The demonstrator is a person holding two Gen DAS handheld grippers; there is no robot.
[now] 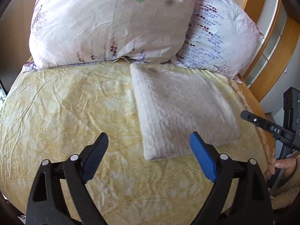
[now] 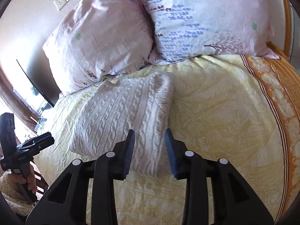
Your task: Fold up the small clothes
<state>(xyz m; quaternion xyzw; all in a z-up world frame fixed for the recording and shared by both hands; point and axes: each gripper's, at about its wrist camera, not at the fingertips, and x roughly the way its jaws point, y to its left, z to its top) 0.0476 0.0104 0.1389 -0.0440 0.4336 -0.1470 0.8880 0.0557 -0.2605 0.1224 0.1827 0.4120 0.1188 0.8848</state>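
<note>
Both claws are hovering empty, the left gripper point(image 1: 149, 155) gaping wide and the right gripper point(image 2: 150, 151) narrower, the folded white cable-knit sweater point(image 2: 121, 116) lying just ahead on the yellow patterned bedsheet point(image 1: 65, 103), apparently finished.

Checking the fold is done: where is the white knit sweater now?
The white knit sweater lies folded on the yellow bedspread, just below the two pillows, ahead of both open grippers.

Left gripper point(image 1: 149, 151) at the bottom of the frame, jaws spread wide and empty, folded white knit garment point(image 1: 183, 110) right of centre on the yellow bedspread point(image 1: 65, 103), two floral pillows point(image 1: 108, 24) above, right gripper point(image 1: 270, 129) at the right edge
</note>
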